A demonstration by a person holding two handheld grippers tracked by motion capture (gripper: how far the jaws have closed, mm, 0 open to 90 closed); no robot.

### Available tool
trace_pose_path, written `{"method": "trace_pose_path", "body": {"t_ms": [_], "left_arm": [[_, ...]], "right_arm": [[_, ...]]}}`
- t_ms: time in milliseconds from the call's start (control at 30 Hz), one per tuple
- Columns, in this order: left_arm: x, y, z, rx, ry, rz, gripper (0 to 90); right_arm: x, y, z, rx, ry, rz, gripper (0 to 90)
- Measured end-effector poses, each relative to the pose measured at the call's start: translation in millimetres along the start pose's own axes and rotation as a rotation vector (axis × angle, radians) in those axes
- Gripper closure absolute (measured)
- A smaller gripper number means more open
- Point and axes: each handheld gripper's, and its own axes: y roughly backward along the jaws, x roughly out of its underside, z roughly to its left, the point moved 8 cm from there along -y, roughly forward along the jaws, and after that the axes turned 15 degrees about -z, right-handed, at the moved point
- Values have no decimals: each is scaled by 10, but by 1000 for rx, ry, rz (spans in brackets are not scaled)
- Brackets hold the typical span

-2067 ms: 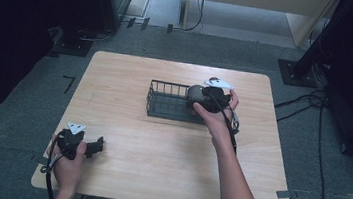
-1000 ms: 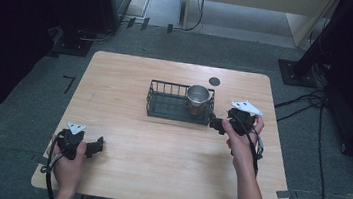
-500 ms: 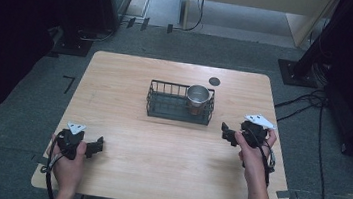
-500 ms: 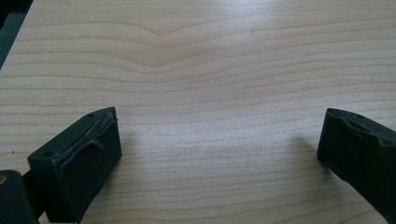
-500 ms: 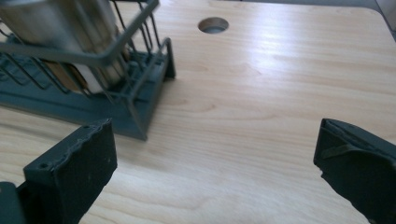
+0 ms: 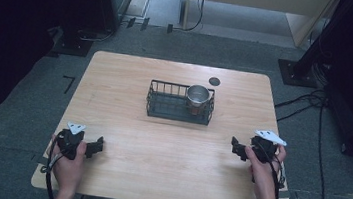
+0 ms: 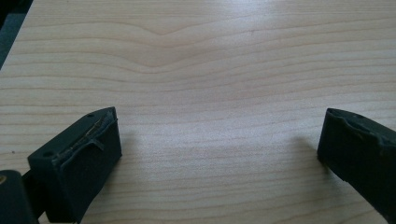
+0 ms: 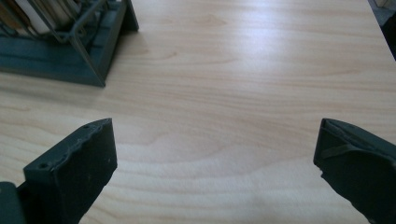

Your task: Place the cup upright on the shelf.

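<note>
Here, cup (image 6: 198,96) in basket (image 6: 163,109), fingers (image 8: 74,172) apart

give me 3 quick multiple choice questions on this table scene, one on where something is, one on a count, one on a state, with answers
1. Where is the metal cup?
A. in the right end of the wire basket
B. on the bare table at the near left corner
C. held in the left gripper

2. How many grippers are over the table?
A. one
B. two
C. three

3. How do the right gripper jaws stand?
A. shut on the cup
B. shut on nothing
C. wide apart, nothing between them

Answers: 1 A, the cup stands inside the basket's right end. 2 B, the left gripper and the right one, one in each hand. 3 C, bare wood shows between the jaws.
</note>
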Motion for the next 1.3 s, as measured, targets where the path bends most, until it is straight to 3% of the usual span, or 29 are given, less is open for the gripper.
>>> {"method": "trace_pose_path", "body": {"t_ms": [467, 867, 1233, 1300], "left_arm": [[0, 0, 0, 0, 0, 0, 0], [0, 0, 0, 0, 0, 0, 0], [0, 0, 0, 0, 0, 0, 0], [0, 1, 0, 0, 0, 0, 0]], "right_arm": [[388, 246, -239, 34, -12, 49, 0], [602, 438, -444, 71, -20, 82, 0], [758, 664, -624, 131, 6, 108, 0], [767, 687, -633, 123, 11, 110, 0]]}}
